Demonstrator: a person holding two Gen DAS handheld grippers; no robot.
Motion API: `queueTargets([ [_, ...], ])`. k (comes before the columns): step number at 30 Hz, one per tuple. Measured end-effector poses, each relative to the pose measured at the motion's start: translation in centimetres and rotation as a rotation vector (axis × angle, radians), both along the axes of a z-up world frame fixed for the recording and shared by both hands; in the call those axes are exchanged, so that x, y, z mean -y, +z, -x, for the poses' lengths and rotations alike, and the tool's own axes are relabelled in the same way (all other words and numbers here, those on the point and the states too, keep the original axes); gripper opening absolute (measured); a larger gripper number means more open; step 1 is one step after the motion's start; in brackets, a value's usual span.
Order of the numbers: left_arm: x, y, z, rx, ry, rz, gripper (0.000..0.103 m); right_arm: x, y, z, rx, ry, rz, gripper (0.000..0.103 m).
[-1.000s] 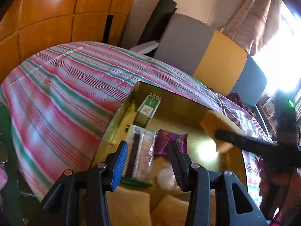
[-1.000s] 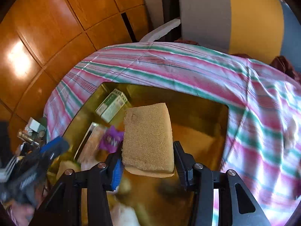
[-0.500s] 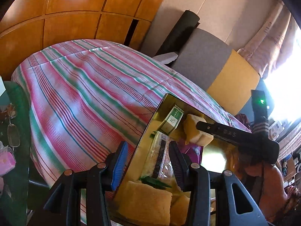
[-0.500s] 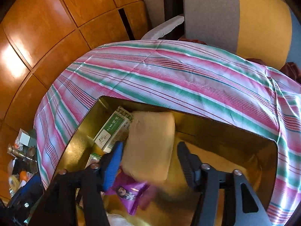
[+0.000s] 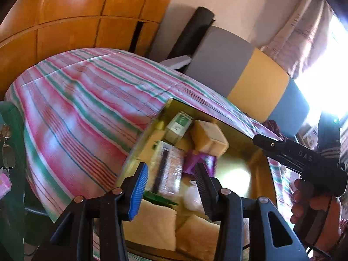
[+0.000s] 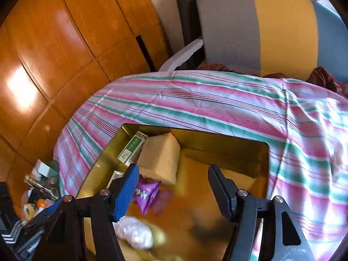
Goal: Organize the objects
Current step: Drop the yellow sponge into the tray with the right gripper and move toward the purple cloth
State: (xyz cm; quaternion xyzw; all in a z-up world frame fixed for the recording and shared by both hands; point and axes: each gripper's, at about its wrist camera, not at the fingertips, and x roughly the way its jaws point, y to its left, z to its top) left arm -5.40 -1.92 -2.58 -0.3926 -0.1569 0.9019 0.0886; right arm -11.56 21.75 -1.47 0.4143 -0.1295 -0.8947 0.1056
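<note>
At the left of the right wrist view, the green-and-white cardboard carton (image 6: 132, 150) leans against the wall of the shiny gold metal tin (image 6: 221, 137) that sits on the pink-and-green striped bedspread (image 6: 217, 100). Just to its right, in the tin's upper left part, lies the tan rectangular sponge block (image 6: 159, 158), tilted against the carton and partly over the purple foil snack packet (image 6: 144, 192). A second ago this block was pinched in the right tool (image 6: 174, 187); now it is free, and the jaws are opening with nothing between them, above the bare gold floor of the tin. That reads as one object delivered, with this tool free for the next item.

In the left wrist view, the left tool (image 5: 170, 188) has stayed partly spread and empty through the second, hovering over the tin's near end, where the clear-wrapped biscuit pack (image 5: 168, 169) and two more tan sponges (image 5: 152, 221) lie. At the right edge, a hand (image 5: 313, 206) grips the black handle of the right tool. Most things seem gathered already; tidying their placement is probably what remains.
</note>
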Motion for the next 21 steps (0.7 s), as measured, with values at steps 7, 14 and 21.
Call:
queueTargets([
  [7,-3.8,0.5,-1.5,-0.022,-0.111,0.038,0.045,-3.8,1.0,-3.4,-0.029,-0.051,-0.023,0.067],
  [14,-6.8,1.1,-3.5,-0.06,-0.205,0.058,0.045,-7.9,0.9,-6.9,-0.042,-0.109,-0.068,0.068],
  [21,-9.8,1.3,-5.3,-0.071,-0.296,0.041,0.045,-13.8,-1.4,-11.2,-0.003,-0.185,-0.127,0.07],
])
